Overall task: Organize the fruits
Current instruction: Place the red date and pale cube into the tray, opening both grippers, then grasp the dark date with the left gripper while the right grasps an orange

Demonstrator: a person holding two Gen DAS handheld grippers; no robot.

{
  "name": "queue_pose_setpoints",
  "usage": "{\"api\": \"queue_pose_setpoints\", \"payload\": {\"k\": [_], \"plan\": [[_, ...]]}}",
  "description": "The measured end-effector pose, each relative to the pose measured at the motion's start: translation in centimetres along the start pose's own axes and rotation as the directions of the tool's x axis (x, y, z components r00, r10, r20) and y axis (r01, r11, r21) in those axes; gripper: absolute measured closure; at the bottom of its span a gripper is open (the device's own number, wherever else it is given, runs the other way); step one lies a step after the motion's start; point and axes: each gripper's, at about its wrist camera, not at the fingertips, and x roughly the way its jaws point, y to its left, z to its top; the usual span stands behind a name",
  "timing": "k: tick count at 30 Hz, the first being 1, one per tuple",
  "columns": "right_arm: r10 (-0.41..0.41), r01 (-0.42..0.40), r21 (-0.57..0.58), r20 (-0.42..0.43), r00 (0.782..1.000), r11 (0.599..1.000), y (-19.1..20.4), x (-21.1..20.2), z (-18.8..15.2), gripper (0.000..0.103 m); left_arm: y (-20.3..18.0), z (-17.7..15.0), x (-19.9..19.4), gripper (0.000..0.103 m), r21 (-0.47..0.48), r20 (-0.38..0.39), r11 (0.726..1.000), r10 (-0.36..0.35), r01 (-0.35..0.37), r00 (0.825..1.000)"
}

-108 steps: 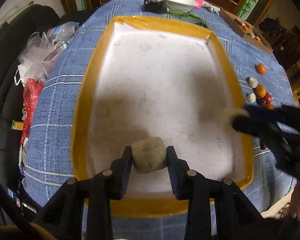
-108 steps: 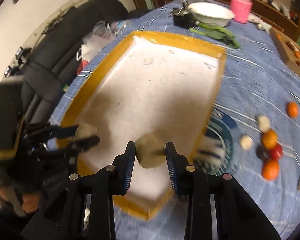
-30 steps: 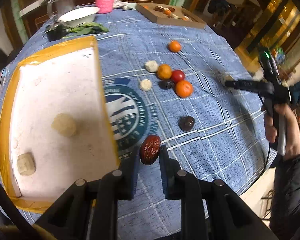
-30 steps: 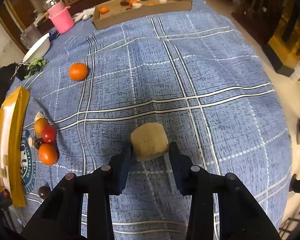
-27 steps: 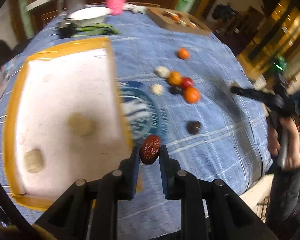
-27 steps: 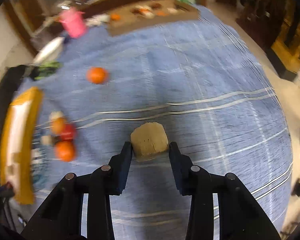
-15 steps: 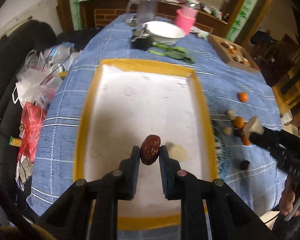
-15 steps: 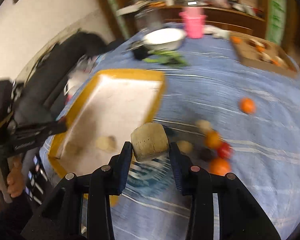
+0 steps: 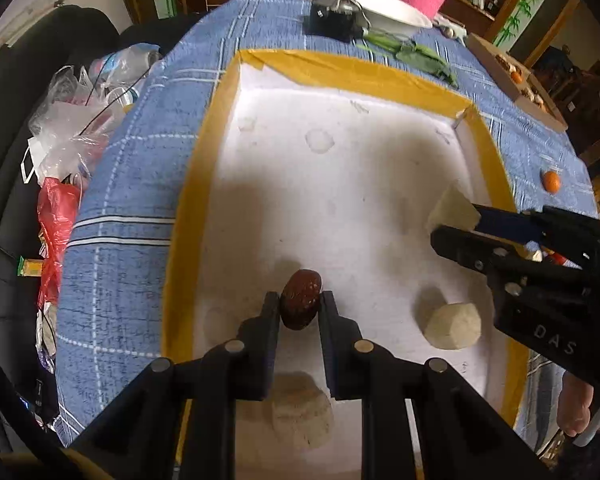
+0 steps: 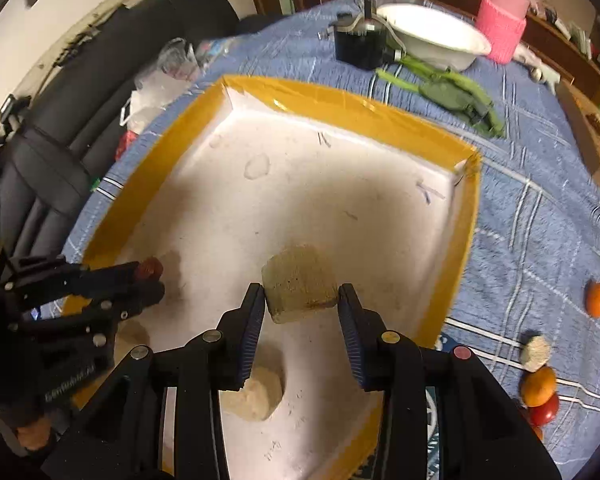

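My left gripper is shut on a dark red date, held over the near part of the white tray with a yellow rim. My right gripper is shut on a pale beige fruit chunk over the tray. It shows at the right of the left wrist view with its chunk. The left gripper shows in the right wrist view. Two pale chunks lie in the tray; one shows under my right gripper.
Loose fruit lies on the blue checked cloth right of the tray: oranges, a red one, a pale chunk. A white bowl, pink cup, black box and green pouch stand behind. Plastic bags lie left.
Both grippers have swung from the loose fruit on the cloth to above the tray, each still holding its piece. The right gripper now reaches over the tray's right rim.
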Motion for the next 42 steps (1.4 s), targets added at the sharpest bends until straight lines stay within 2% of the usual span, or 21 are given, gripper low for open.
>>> {"api": "queue_pose_setpoints", "payload": {"k": [4, 5, 6, 7, 8, 9, 10, 12, 13, 15, 18, 20, 22, 24, 29, 32, 40, 42], "plan": [[-0.001, 0.002, 0.020, -0.035, 0.999, 1.000, -0.3, 1.4, -0.4, 0.063, -0.5, -0.1, 0.7, 0.081, 0.027, -0.002, 0.999, 0.025, -0.025, 1.000], [0.013, -0.012, 0.032, -0.047, 0.999, 0.999, -0.5, 1.6, -0.5, 0.061, -0.6, -0.1, 0.7, 0.072, 0.032, -0.004, 0.999, 0.035, -0.035, 0.999], [0.045, -0.043, 0.052, -0.048, 0.998, 0.998, -0.8, 1.4, -0.5, 0.056, -0.7, -0.2, 0.5, 0.058, 0.034, -0.005, 0.999, 0.033, -0.033, 0.999], [0.080, -0.077, 0.077, -0.038, 0.996, 0.994, -1.2, 0.6, -0.5, 0.053, -0.7, -0.3, 0.0, 0.053, 0.029, 0.010, 0.999, 0.022, -0.023, 1.000], [0.098, -0.096, 0.094, -0.017, 0.995, 0.991, -1.5, -0.4, -0.6, 0.053, -0.6, -0.5, -0.9, 0.050, 0.022, 0.038, 1.000, 0.010, -0.011, 0.999], [0.118, -0.121, 0.114, 0.032, 0.993, 0.986, -2.1, -2.3, -0.8, 0.048, -0.7, -0.7, -1.9, 0.046, 0.022, 0.070, 1.000, 0.002, -0.004, 0.998], [0.126, -0.138, 0.128, 0.092, 0.988, 0.982, -2.8, -4.7, -1.5, 0.036, -1.0, -1.2, -3.2, 0.042, 0.028, 0.106, 1.000, -0.005, 0.002, 0.994], [0.121, -0.150, 0.143, 0.190, 0.974, 0.978, -4.1, -9.0, -3.5, 0.028, -1.8, -2.0, -5.4, 0.030, 0.044, 0.157, 0.999, -0.019, 0.012, 0.987], [0.119, -0.154, 0.149, 0.219, 0.968, 0.977, -4.7, -10.4, -4.4, 0.027, -2.6, -2.5, -6.4, 0.029, 0.063, 0.175, 0.998, -0.030, 0.020, 0.984], [0.102, -0.152, 0.170, 0.273, 0.957, 0.974, -6.1, -13.4, -7.2, 0.026, -4.8, -3.8, -7.9, 0.029, 0.112, 0.192, 0.993, -0.060, 0.038, 0.980], [-0.011, -0.077, 0.267, 0.312, 0.950, 0.961, -9.2, -15.9, -11.7, 0.025, -8.6, -5.6, -8.9, 0.028, 0.193, 0.176, 0.976, -0.131, 0.097, 0.976], [-0.059, -0.051, 0.327, 0.319, 0.946, 0.944, -11.1, -16.4, -14.1, 0.025, -11.6, -6.8, -8.7, 0.028, 0.253, 0.135, 0.955, -0.190, 0.151, 0.972], [-0.088, -0.042, 0.401, 0.299, 0.950, 0.915, -13.5, -16.3, -17.1, 0.025, -14.4, -7.9, -7.9, 0.028, 0.305, 0.089, 0.937, -0.206, 0.170, 0.975], [-0.081, -0.058, 0.454, 0.280, 0.956, 0.889, -15.3, -16.1, -19.2, 0.025, -17.2, -8.8, -6.9, 0.028, 0.354, 0.053, 0.920, -0.198, 0.167, 0.979], [-0.045, -0.096, 0.535, 0.245, 0.968, 0.839, -18.2, -15.0, -23.2, 0.036, -22.4, -9.3, -3.6, 0.028, 0.401, -0.050, 0.892, -0.207, 0.209, 0.977], [-0.033, -0.117, 0.555, 0.252, 0.967, 0.824, -19.0, -14.7, -24.6, 0.040, -24.7, -8.7, -1.8, 0.031, 0.416, -0.063, 0.893, -0.162, 0.173, 0.985], [-0.019, -0.125, 0.564, 0.242, 0.970, 0.816, -20.4, -13.4, -26.3, 0.050, -28.6, -6.8, -0.2, 0.048, 0.456, -0.032, 0.885, -0.096, 0.100, 0.995], [-0.014, -0.132, 0.566, 0.246, 0.969, 0.814, -20.7, -13.4, -26.2, 0.051, -28.9, -6.7, 0.7, 0.064, 0.463, -0.050, 0.883, -0.068, 0.083, 0.996]]}}
